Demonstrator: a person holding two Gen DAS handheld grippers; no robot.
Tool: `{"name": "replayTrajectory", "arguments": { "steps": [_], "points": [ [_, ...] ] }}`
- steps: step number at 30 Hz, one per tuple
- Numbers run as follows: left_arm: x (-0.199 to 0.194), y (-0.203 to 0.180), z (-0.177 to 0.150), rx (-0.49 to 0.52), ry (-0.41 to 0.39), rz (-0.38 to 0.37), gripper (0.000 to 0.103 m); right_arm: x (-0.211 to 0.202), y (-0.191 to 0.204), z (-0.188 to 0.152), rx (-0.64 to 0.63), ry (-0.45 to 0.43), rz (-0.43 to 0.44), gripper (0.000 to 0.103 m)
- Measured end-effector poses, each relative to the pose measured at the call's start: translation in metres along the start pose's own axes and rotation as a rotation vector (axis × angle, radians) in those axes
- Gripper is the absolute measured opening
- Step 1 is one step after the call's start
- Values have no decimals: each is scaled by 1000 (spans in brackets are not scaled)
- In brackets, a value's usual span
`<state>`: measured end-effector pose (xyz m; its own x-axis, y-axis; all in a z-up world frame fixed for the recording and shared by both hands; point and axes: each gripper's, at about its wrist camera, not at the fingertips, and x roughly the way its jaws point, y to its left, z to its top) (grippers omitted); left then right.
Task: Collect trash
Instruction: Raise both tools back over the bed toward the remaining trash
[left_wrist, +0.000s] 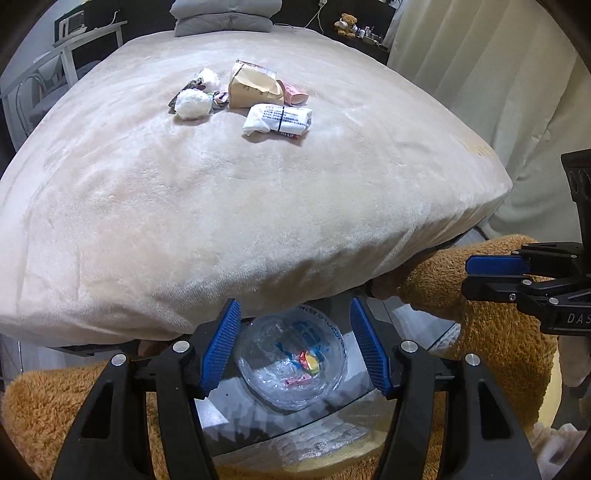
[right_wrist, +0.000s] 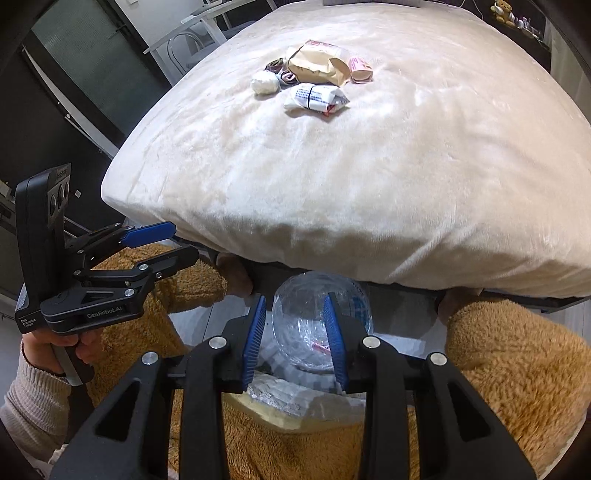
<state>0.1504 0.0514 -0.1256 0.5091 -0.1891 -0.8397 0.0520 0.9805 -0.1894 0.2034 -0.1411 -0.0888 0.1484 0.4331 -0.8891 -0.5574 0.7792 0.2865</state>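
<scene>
Both claws, left (left_wrist: 295, 343) and right (right_wrist: 297, 338), part-open and empty, hang over the bag (left_wrist: 291, 363); the white packet (left_wrist: 277, 120) lies nearest, far up the bed (left_wrist: 221, 206), long axis left-right.

A wide bed (left_wrist: 221, 206) under a cream plush cover fills most of both views. A grey pillow (left_wrist: 221, 16) lies at its head. Pale curtains (left_wrist: 480, 74) hang along one side. Beyond the head of the bed a dark shelf (left_wrist: 364, 38) carries a small teddy bear (left_wrist: 346, 25). On the other side stands a white table (left_wrist: 88, 35) with a chair (left_wrist: 37, 92). A dark frosted-glass door (right_wrist: 92, 55) shows behind them.
</scene>
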Motion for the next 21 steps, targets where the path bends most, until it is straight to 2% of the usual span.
{"name": "replayTrajectory", "arguments": {
  "steps": [9, 13, 18, 21],
  "points": [
    [4, 40, 50, -21, -38, 38, 61, 1, 1, 65, -62, -42, -22, 40],
    [9, 58, 77, -24, -56, 50, 60, 4, 1, 97, -98, -63, -32, 46],
    [21, 75, 111, -20, -66, 61, 61, 20, 1, 133, -136, -53, -39, 50],
    [34, 86, 130, -23, -59, 68, 61, 32, 0, 149, -155, -45, -39, 56]
  ]
}}
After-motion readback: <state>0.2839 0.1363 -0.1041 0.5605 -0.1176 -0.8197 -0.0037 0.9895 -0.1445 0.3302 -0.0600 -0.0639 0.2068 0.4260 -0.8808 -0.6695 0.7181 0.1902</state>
